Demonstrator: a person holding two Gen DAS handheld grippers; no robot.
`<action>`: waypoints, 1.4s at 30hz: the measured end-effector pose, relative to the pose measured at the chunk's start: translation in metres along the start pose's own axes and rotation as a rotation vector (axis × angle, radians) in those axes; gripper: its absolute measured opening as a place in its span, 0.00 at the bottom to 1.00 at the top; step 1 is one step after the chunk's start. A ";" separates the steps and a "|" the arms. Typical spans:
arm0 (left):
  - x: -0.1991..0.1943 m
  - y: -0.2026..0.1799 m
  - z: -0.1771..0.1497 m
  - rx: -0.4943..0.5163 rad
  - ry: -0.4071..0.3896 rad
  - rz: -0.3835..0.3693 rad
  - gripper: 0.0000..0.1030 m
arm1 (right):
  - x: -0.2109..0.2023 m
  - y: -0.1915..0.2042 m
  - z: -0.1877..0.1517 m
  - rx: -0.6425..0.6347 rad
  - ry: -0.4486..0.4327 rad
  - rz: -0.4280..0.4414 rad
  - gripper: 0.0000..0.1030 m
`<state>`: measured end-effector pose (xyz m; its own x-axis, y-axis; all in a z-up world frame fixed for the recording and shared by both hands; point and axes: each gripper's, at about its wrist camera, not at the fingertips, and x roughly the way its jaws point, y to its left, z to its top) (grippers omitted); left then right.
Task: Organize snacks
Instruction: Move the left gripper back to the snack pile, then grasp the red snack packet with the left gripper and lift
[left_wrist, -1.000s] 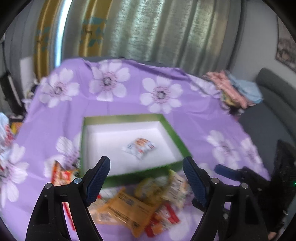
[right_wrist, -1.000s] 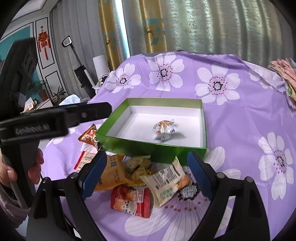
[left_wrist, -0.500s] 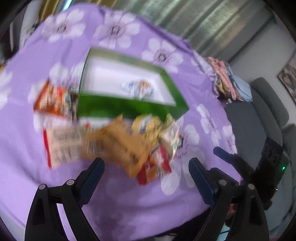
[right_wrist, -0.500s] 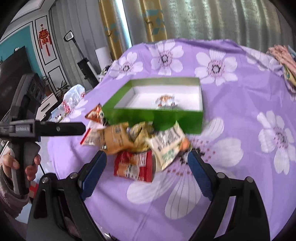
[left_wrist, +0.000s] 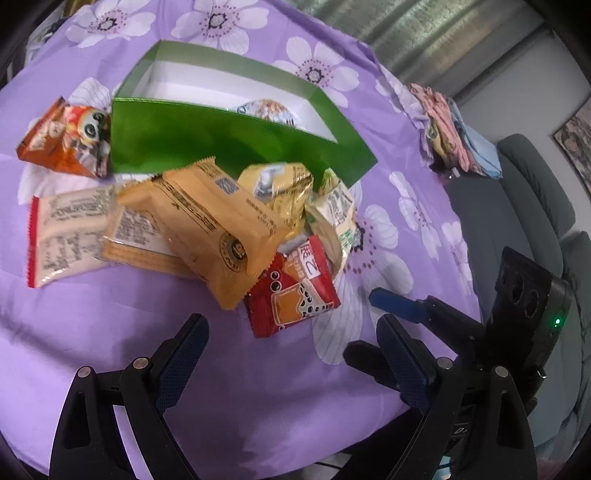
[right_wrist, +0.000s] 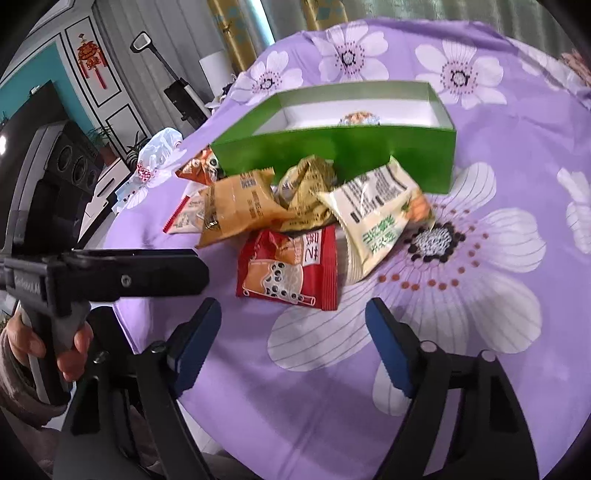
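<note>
While both my grippers hover short of pile, left gripper (left_wrist: 290, 354) and right gripper (right_wrist: 293, 341) spread wide, holding nothing. Snacks heaped on purple cloth (right_wrist: 480, 332) against green box (right_wrist: 369, 149) — one packet already inside. Red packet (right_wrist: 290, 267) nearest: light, crinkly, slippery foil, contents likely crushable — I'd pinch flat sealed edge, gently.

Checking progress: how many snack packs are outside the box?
7, maybe more hidden: panda pack left of green box; white pack, two tan, gold, pale green, red piled in front.
</note>
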<state>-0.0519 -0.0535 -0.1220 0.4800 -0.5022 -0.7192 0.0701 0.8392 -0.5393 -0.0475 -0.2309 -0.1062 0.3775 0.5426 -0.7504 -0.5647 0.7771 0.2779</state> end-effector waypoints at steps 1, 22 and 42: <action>0.002 0.000 0.000 0.001 0.001 0.002 0.89 | 0.003 -0.001 -0.001 0.005 0.004 0.002 0.77; 0.032 -0.002 0.012 0.007 0.004 0.071 0.62 | 0.036 -0.007 0.011 -0.001 0.034 0.037 0.40; -0.006 -0.031 -0.009 0.061 -0.028 0.027 0.54 | -0.009 0.017 -0.010 -0.047 -0.009 0.007 0.34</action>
<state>-0.0650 -0.0779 -0.1048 0.5069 -0.4738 -0.7201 0.1099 0.8641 -0.4912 -0.0678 -0.2263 -0.1007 0.3799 0.5511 -0.7430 -0.6008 0.7577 0.2548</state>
